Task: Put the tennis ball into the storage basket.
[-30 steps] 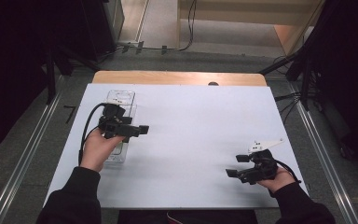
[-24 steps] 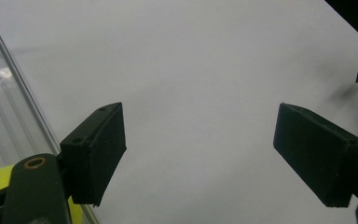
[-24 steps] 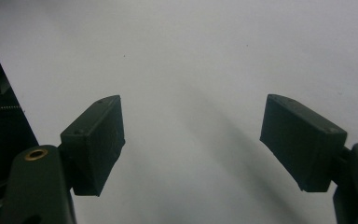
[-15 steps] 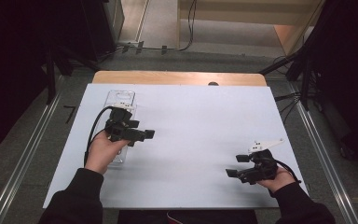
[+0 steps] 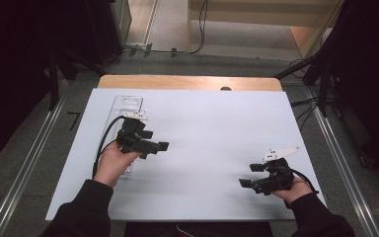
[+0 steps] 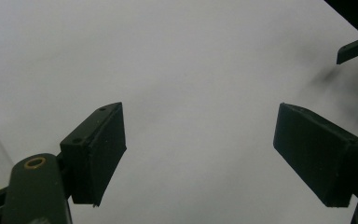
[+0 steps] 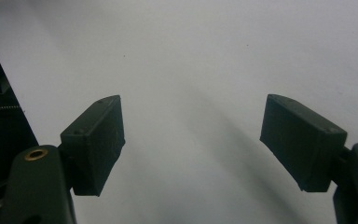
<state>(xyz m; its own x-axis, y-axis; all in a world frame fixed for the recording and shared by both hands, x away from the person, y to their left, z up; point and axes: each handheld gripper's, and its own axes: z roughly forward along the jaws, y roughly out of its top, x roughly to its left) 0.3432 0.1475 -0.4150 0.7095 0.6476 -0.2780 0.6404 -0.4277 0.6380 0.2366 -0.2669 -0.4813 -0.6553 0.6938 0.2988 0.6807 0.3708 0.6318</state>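
Clear plastic tray lies at the left of the high view, running up-frame along the left edge of the white bench — the nearest thing to either tool, so taken as the work piece. Left gripper hovers just beside it, partly over its lower half; fingers spread wide apart, nothing between them, bare white sheet behind. Right gripper sits low right in the frame, well apart from the tray; its fingers likewise released and empty.

Risks, as judged:
- Tray is transparent and low-contrast against the white bench; a finger could come down on a wall rather than astride it, and the light plastic would skid or tip.
- Left gripper's cable loops across the tray side — a swing of the hand could drag it over the tray and shift it.
- Left fingers point away from the tray, toward frame right; a reach without re-aiming closes on nothing.

Hard to make out: tray's lower end is covered by the left hand; contents, if any, cannot be told. A pale streak at the left edge of the left gripper view may be the tray wall — uncertain.
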